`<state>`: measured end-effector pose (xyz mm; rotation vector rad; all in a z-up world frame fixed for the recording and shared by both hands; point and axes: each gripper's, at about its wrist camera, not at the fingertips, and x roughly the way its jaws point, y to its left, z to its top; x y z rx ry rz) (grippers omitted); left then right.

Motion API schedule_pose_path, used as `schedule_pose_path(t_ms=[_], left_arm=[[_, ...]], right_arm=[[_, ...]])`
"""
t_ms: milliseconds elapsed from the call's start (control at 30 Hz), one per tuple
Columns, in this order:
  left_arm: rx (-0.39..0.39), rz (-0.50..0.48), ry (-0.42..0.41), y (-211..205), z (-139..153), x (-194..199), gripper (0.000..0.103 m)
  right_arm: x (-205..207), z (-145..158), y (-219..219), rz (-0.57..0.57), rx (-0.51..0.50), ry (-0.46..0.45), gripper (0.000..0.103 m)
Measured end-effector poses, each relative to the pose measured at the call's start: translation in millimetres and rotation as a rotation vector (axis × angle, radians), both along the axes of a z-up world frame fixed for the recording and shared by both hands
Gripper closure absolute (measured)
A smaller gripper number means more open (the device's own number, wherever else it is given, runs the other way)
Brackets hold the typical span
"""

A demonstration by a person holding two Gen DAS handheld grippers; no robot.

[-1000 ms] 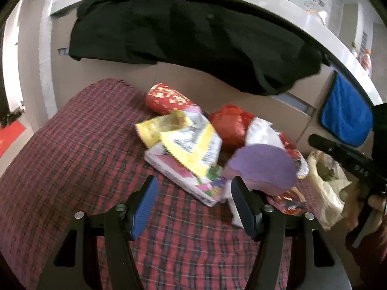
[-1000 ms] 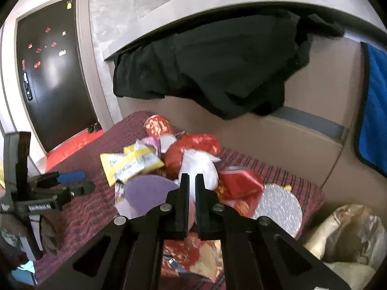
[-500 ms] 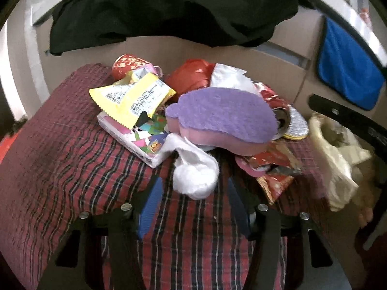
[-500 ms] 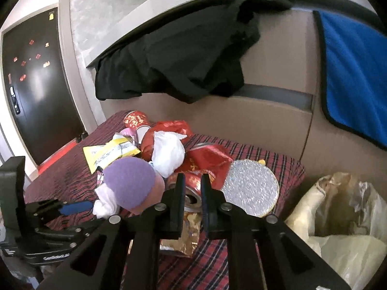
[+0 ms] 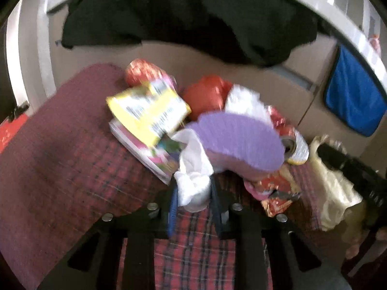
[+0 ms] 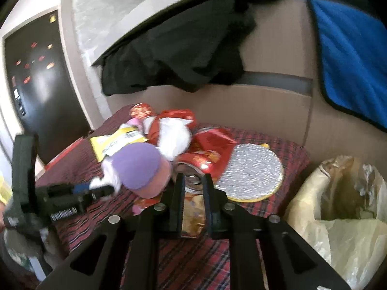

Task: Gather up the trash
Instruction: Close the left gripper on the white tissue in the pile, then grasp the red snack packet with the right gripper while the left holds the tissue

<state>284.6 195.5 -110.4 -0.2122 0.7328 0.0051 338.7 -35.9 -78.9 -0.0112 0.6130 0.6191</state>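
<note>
From the left wrist, the left claw (image 5: 193,200) has its two fingers drawn in against a crumpled white tissue (image 5: 193,181), pinching it from both sides just above the red plaid cloth (image 5: 72,169) that covers the table. The tissue's upper end runs up to the purple-and-pink sponge (image 5: 237,142), which lies on the heap of trash. Left of it a yellow snack wrapper (image 5: 150,111) rests on a flat printed packet (image 5: 145,149); behind them sit a red paper cup (image 5: 140,72) and a red bag (image 5: 208,94). At the far right a pale plastic bag (image 5: 333,193) hangs open beside the table. This view is blurred.

From the right wrist, the right claw (image 6: 193,186) is narrowly parted, its fingers standing either side of the open end of a red drink can (image 6: 196,166) lying on its side; whether the pads actually press it I cannot tell. A silver round board (image 6: 254,169) lies just right of the can, and the sponge just left. The left claw (image 6: 96,191) shows at the left edge, on the tissue (image 6: 111,176). The plastic bag (image 6: 338,205) gapes at lower right.
</note>
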Motion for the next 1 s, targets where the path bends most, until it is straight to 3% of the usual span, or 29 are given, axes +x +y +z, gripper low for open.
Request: schedule_pose_path(t_ms=[100,200,367,467,600,767,1000], left_arm=[[0.037,0.004,-0.054,13,17,-12,0.078],[0.060,0.014,-0.092,28,28,-25,0.078],[0.025,0.019,-0.093,45,30,-37,0.078],[0.023,-0.001,-0.094,44,28,-42,0.078],[0.025,-0.025,-0.105,35,29,-41,0.078],[0.026,-0.032,-0.103,30,29,-38,0.078],[0.031,-0.025,-0.086,29,27,-36,0.078]], right_arm=[[-6,7,19,0.092,0.000,-0.020,0.076],[-4,11,37,0.139,-0.022,-0.009,0.076],[-5,2,36,0.116,-0.069,0.011,0.076],[-6,-16,24,0.078,-0.110,0.036,0.076],[4,-37,4,0.035,-0.090,0.122,0.076],[14,-49,14,0.051,-0.132,0.151,0.074],[23,-54,33,0.093,-0.176,0.179,0.061]])
